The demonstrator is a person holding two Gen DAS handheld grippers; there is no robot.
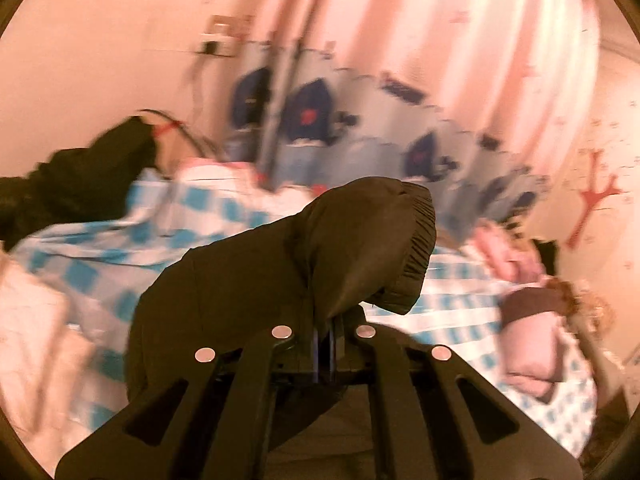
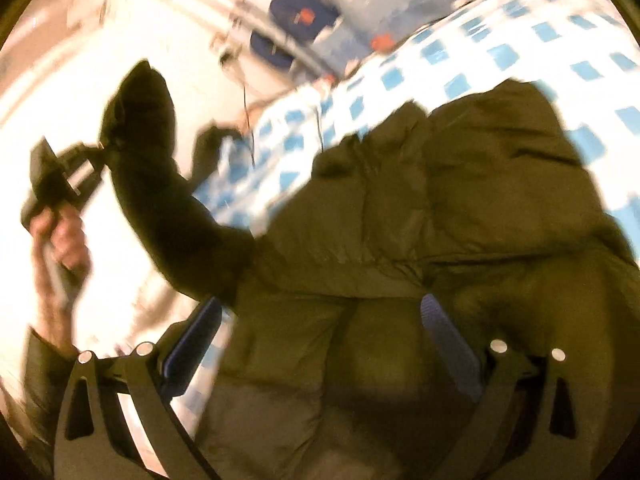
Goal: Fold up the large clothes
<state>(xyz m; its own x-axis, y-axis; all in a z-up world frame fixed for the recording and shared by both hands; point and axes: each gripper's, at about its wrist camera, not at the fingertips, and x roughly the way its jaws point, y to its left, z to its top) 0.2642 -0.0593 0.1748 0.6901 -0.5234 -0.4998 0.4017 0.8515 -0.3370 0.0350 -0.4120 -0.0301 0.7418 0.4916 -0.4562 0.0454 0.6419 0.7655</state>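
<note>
While its two fingers are pinched together on the dark olive puffer jacket's sleeve (image 1: 360, 248), the left gripper (image 1: 325, 344) holds that sleeve lifted, the ribbed cuff (image 1: 416, 256) drooping over to the right just beyond the fingertips. Seen from the right wrist, the right gripper (image 2: 320, 344) stands with its blue-padded fingers (image 2: 448, 340) spread wide, the jacket's quilted body (image 2: 440, 220) lying between and beyond them; whether the pads touch the fabric cannot be told. To the left in that view, the left hand (image 2: 60, 240) grasps its tool with the sleeve rising from it. Beneath the jacket spreads a blue-and-white checked bedcover (image 1: 120, 240). Pink pillows (image 1: 528, 344) lie at the right edge, dark clothing (image 1: 80, 184) at the left. Farthest off hangs a blurred pale curtain (image 1: 460, 60) with dark blue motifs.
</note>
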